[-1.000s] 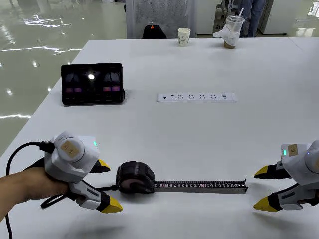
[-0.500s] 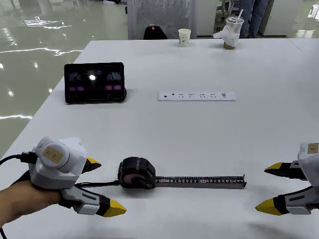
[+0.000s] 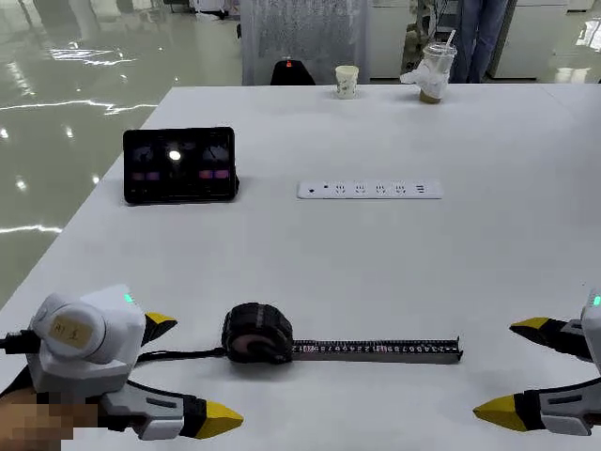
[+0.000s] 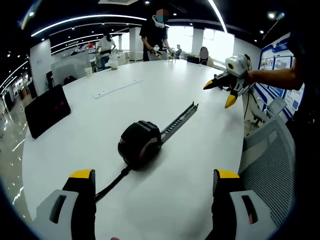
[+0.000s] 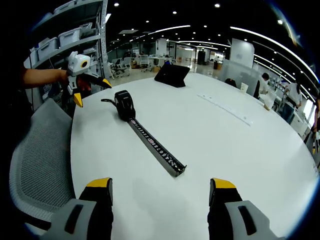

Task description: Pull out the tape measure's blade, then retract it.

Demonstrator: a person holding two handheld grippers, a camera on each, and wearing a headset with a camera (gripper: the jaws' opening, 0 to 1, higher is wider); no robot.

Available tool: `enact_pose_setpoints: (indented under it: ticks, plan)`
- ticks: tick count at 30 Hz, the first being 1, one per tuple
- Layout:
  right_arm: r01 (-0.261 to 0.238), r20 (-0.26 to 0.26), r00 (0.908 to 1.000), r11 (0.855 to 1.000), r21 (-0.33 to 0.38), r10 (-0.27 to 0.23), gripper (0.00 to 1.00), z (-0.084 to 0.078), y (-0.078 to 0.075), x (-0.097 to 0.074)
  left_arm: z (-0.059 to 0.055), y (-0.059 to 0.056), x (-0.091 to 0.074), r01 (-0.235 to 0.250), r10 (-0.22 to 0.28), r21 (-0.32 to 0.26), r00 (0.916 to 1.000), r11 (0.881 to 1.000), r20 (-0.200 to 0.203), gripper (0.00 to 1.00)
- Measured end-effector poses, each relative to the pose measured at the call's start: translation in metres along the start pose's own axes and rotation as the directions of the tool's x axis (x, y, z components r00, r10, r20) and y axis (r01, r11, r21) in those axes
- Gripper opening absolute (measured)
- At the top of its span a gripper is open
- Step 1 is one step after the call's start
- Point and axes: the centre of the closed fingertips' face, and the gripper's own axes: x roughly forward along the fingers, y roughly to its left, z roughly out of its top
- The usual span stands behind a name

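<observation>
A black tape measure (image 3: 256,334) lies on the white table (image 3: 376,254), its blade (image 3: 376,350) pulled out to the right and lying flat. A wrist strap trails left from its case. My left gripper (image 3: 192,371) hovers open to the left of the case, apart from it. In the left gripper view the tape measure (image 4: 140,143) sits ahead of the open left gripper (image 4: 155,180). My right gripper (image 3: 526,368) stands open to the right of the blade's tip, not touching it. The blade (image 5: 155,145) and case (image 5: 124,103) lie ahead of the right gripper (image 5: 160,186).
A black tablet (image 3: 179,164) stands at the left back. A white power strip (image 3: 369,190) lies mid-table. A paper cup (image 3: 346,81) and a plastic drink cup (image 3: 431,66) stand at the far edge. A mesh chair (image 5: 37,165) is beside the table.
Both grippers have drawn back from the tape measure, the left toward the lower left, the right toward the lower right. The tape measure and its extended blade stay put.
</observation>
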Motion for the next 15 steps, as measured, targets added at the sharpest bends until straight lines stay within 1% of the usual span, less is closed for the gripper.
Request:
enact_pose_setpoints:
  ticks: [5, 9, 12, 15]
  plan:
    - [0.014, 0.026, 0.9996, 1.0, 0.025, -0.015, 0.81, 0.002, 0.008, -0.002, 0.002, -0.003, -0.006, -0.019, 0.02, -0.021, 0.9991, 1.0, 0.037, 0.97]
    - [0.027, 0.031, 0.9991, 0.999, 0.044, -0.028, 0.83, 0.003, 0.013, -0.004, -0.001, -0.005, -0.008, -0.029, 0.03, -0.021, 0.9988, 0.999, 0.039, 0.97]
    - [0.034, 0.046, 0.9983, 0.998, 0.051, -0.037, 0.84, 0.006, 0.018, -0.006, 0.0, -0.006, -0.011, -0.041, 0.043, -0.038, 0.9974, 0.998, 0.057, 0.98]
    - [0.044, 0.052, 0.9975, 0.997, 0.057, -0.047, 0.85, 0.007, 0.02, -0.007, 0.001, -0.007, -0.015, -0.058, 0.061, -0.045, 0.9957, 0.997, 0.07, 0.99]
